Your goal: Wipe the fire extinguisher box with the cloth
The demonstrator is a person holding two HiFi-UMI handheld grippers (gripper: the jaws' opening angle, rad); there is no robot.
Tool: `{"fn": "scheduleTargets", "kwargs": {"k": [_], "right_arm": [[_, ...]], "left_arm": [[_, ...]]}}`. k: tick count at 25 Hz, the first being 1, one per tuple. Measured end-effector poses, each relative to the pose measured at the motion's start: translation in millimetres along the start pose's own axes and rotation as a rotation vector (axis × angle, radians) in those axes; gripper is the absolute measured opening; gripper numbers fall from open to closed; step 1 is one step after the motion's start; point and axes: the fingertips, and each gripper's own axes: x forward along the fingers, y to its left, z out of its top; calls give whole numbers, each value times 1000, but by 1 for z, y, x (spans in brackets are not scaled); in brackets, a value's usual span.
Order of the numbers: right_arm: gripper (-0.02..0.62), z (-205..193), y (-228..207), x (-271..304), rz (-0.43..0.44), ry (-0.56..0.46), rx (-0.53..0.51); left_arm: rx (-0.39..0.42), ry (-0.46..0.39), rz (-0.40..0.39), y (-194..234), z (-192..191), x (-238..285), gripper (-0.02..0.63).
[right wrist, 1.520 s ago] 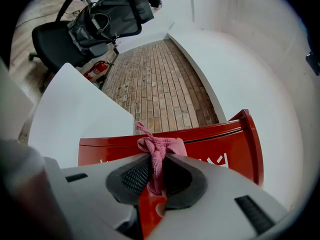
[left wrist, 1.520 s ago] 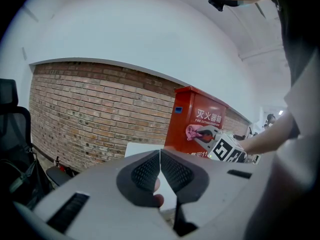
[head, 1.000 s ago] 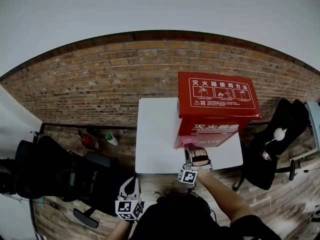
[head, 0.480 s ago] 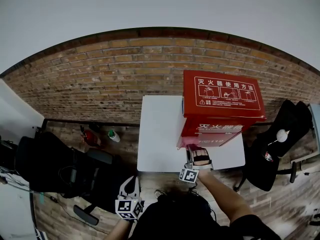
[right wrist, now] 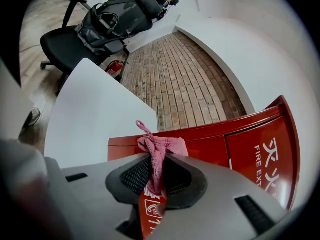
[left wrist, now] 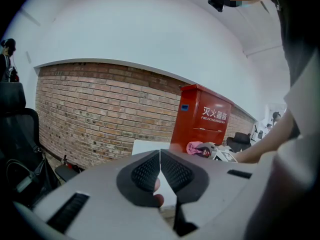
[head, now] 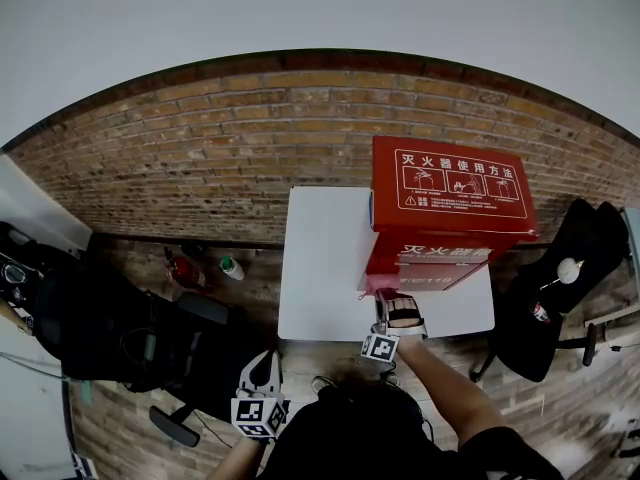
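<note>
The box (head: 450, 203) is glossy red metal and stands on the right half of a white bench (head: 320, 268), its back to a brick wall (head: 200, 158). Its sloping lid carries white Chinese lettering over a row of 3 white-outlined pictograms, and the front bears more white characters with "FIRE EXT..." beneath, above a seam that splits the face into panels. The right claw (head: 398, 303) is clamped on a pink cloth (head: 381, 285), a knitted rag bunched between the ribbed pads with a small loop sticking out past the tips. The cloth sits at the lower left corner of the box's front, low by the bench top, and seems to touch the red surface. The left claw (head: 262, 361) hangs low off the bench's near edge, well apart from the box, its 2 jaws closed tip to tip with nothing between them. On the floor by the wall lie a small extinguisher (head: 180, 273) and a green-capped bottle (head: 232, 267).
</note>
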Motion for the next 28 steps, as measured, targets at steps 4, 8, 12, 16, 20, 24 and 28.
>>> {"fn": "scheduleTargets", "kwargs": {"k": [4, 8, 12, 16, 20, 24, 28], "right_arm": [[78, -2, 16, 5, 34, 5, 0], [78, -3, 30, 11, 61, 15, -3], [78, -4, 41, 16, 78, 35, 4], [78, -4, 60, 20, 133, 42, -2], [78, -7, 73, 26, 153, 57, -8], [78, -11, 89, 31, 196, 79, 1], [78, -11, 104, 41, 190, 66, 0]], "left_arm": [[4, -6, 11, 4, 1, -3, 18], [-5, 4, 14, 5, 0, -6, 18], [-4, -3, 26, 10, 0, -9, 18], [7, 0, 39, 16, -1, -12, 18], [-3, 11, 51, 20, -3, -15, 18], [3, 15, 63, 23, -5, -18, 18], [7, 23, 74, 26, -8, -20, 18]]}}
